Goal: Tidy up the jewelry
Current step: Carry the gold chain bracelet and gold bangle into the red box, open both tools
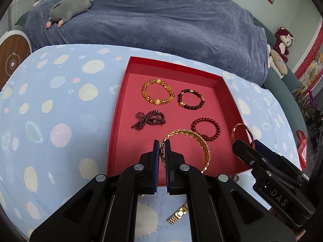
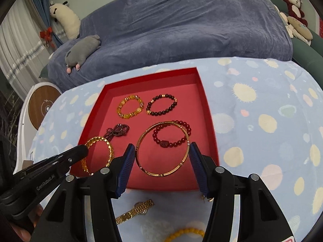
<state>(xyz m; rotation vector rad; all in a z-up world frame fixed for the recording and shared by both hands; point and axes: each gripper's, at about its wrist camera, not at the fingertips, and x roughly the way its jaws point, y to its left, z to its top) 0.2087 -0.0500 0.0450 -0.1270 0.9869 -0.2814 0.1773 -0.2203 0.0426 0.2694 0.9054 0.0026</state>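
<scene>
The left gripper (image 1: 162, 144) is pinched tight on a gold chain bracelet (image 1: 203, 149); the right gripper (image 2: 161, 151) – half open – clamps a thin gold bangle (image 2: 162, 148) across its width. Both hang over the red tray (image 2: 210, 121) – beaded bracelets (image 2: 161, 104) lie at frame centre.

Left gripper (image 1: 162, 144) clamped shut; right gripper (image 2: 162, 151) half-spread, gripping.

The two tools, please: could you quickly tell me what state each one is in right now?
Left tool: closed on the gold chain bracelet, pinched by its rim.
Right tool: clamped across the thin gold bangle, one pad on each side.
</scene>
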